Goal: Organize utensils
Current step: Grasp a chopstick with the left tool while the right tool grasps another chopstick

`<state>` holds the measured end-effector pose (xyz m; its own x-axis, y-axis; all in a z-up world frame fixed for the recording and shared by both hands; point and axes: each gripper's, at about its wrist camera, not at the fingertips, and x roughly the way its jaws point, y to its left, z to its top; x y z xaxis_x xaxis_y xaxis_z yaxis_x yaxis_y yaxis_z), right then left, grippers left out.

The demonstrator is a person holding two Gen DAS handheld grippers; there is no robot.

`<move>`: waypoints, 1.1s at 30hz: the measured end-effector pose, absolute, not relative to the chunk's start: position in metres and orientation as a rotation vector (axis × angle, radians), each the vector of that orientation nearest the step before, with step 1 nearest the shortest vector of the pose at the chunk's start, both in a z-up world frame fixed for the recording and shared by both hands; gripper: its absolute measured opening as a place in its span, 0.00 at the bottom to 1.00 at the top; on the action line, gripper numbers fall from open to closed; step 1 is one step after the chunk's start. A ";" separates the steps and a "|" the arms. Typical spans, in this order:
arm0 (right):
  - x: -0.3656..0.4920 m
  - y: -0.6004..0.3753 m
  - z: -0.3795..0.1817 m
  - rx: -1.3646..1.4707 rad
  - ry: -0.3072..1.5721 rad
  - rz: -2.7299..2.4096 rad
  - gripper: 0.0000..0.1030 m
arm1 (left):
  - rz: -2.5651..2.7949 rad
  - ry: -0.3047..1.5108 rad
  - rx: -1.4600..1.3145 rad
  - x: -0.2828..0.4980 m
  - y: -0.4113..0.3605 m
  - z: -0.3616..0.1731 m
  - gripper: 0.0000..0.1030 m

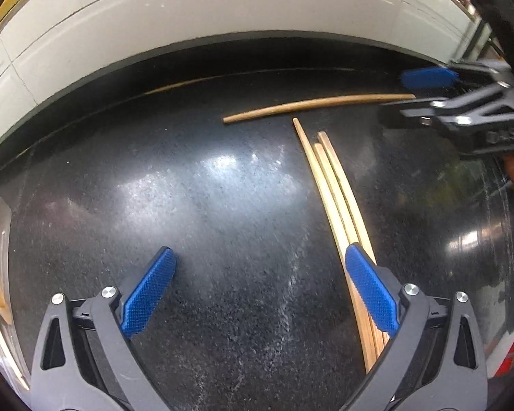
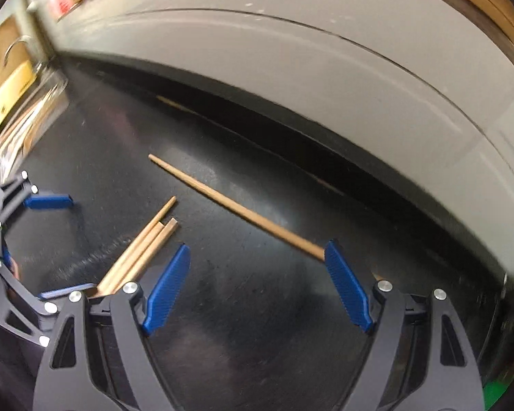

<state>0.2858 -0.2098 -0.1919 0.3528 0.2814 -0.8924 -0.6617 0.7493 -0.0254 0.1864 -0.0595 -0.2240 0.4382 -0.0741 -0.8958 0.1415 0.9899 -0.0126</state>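
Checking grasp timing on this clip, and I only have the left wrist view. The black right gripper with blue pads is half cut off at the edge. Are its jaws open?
Observer: Yes, wide open. The right gripper has only bare, glossy black counter between its blue pads.
Operator: It hides the thick end of the lone wooden chopstick. Where does that go?
Observer: The lone wooden chopstick passes under the tip of the pad on the picture's right. I cannot tell whether they touch.
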 end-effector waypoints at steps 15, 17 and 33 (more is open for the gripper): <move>0.304 -0.209 -0.191 -0.403 1.041 0.666 0.76 | -0.153 1.130 0.073 0.177 -0.054 -0.223 0.94; 0.303 -0.203 -0.191 -0.419 1.035 0.671 0.76 | -0.155 1.130 0.073 0.176 -0.053 -0.223 0.94; 0.303 -0.194 -0.196 -0.527 0.969 0.744 0.76 | -0.152 1.125 0.089 0.170 -0.068 -0.218 0.95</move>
